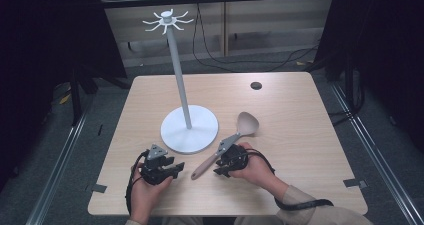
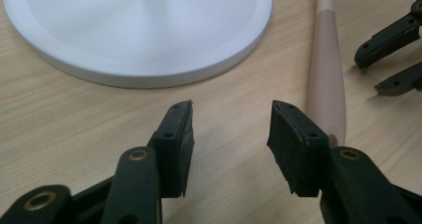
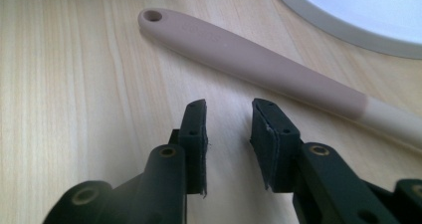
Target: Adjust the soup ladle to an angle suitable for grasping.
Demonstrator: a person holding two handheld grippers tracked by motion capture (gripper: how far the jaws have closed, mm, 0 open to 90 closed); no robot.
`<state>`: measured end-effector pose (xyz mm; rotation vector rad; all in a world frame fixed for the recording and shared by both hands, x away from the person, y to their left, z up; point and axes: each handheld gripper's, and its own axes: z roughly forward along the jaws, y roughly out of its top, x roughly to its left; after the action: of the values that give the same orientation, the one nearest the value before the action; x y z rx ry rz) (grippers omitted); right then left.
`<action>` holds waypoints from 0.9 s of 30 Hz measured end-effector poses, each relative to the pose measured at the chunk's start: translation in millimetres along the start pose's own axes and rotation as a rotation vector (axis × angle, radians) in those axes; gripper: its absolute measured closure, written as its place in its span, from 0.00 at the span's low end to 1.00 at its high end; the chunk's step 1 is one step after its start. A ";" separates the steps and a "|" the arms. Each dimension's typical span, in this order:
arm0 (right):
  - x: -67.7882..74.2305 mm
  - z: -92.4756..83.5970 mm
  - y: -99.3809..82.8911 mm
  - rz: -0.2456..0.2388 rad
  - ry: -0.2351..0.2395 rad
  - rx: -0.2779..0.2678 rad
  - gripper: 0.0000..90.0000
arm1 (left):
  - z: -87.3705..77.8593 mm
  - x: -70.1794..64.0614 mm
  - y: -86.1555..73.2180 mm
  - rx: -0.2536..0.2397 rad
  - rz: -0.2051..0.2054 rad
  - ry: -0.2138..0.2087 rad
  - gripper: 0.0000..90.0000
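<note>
A beige spoon [image 1: 247, 123] lies on the wooden table, right of a white hook stand [image 1: 190, 130], bowl far, handle near. My left gripper [image 1: 177, 168] rests near the front edge, open, pointing right toward the handle's end. In the left gripper view its jaws [image 2: 231, 119] are apart over bare wood, the handle [image 2: 326, 69] just past the right jaw and the stand's base [image 2: 139, 30] ahead. My right gripper [image 1: 219, 166] sits beside the handle, open. In the right gripper view its jaws [image 3: 228, 117] hold nothing; the handle [image 3: 259, 62] lies across just beyond them.
The stand's tall pole ends in a ring of hooks [image 1: 167, 21]. A small black disc [image 1: 256, 85] sits at the table's far right. Tape patches [image 1: 98, 188] mark the front corners. The right gripper's jaws [image 2: 393, 55] appear at the edge of the left gripper view.
</note>
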<state>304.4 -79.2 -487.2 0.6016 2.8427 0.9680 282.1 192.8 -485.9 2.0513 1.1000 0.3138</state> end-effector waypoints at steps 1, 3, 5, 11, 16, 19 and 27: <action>-2.1 -2.2 0.6 -0.018 -0.002 0.006 0.73 | -0.2 0.7 -0.3 0.003 0.000 -0.005 0.57; -5.1 -7.5 2.3 -0.029 0.002 0.021 0.73 | -0.1 0.5 -1.0 -0.001 -0.008 0.003 0.56; -8.3 -12.7 4.8 -0.036 0.003 0.021 0.71 | -0.2 0.7 -1.2 -0.002 -0.007 0.006 0.54; -19.6 -27.0 14.5 -0.096 -0.021 0.058 0.66 | -0.8 1.9 -1.8 -0.003 -0.011 0.010 0.52; -30.7 -34.5 23.1 -0.151 -0.029 0.105 0.62 | -0.4 2.3 -1.9 -0.004 -0.014 0.010 0.51; -36.6 -34.1 26.2 -0.174 -0.034 0.129 0.59 | -0.3 2.3 -2.1 -0.004 -0.015 0.015 0.51; -47.6 -22.3 30.2 -0.216 -0.044 0.179 0.45 | -1.1 4.2 -2.3 -0.002 -0.010 0.007 0.51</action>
<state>354.1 -88.6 -453.6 0.3152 2.8984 0.6633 282.7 197.5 -487.4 2.0438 1.1130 0.3177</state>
